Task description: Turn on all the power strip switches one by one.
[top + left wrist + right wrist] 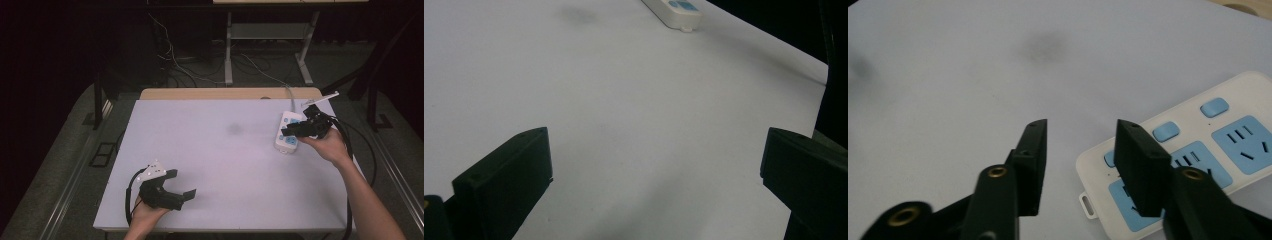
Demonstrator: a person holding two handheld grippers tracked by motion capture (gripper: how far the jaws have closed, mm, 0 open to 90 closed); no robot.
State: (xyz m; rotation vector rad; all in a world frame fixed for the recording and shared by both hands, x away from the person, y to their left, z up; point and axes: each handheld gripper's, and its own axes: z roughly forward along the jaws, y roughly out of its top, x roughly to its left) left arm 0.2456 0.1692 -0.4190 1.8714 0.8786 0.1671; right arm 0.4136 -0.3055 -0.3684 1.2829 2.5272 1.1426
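Two grippers in use. Right gripper (1080, 150) hovers at the near end of the power strip (288, 132), jaws partly closed, gripping nothing; strip lies flat at the desk's (215, 165) right edge. Left gripper (172, 187) idles, released. Judged step: approach; next, straddle the strip's end.

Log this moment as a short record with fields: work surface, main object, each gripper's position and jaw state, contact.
surface: white table top, with a faint grey smudge
main object: white power strip with blue sockets and blue buttons, lying flat near the far right edge
right gripper: over the strip's near end, jaws partly closed with a gap between them
right contact: one jaw above the strip's face, the other above bare table; nothing gripped, touch cannot be told
left gripper: near left of the table, jaws wide apart, nothing between them
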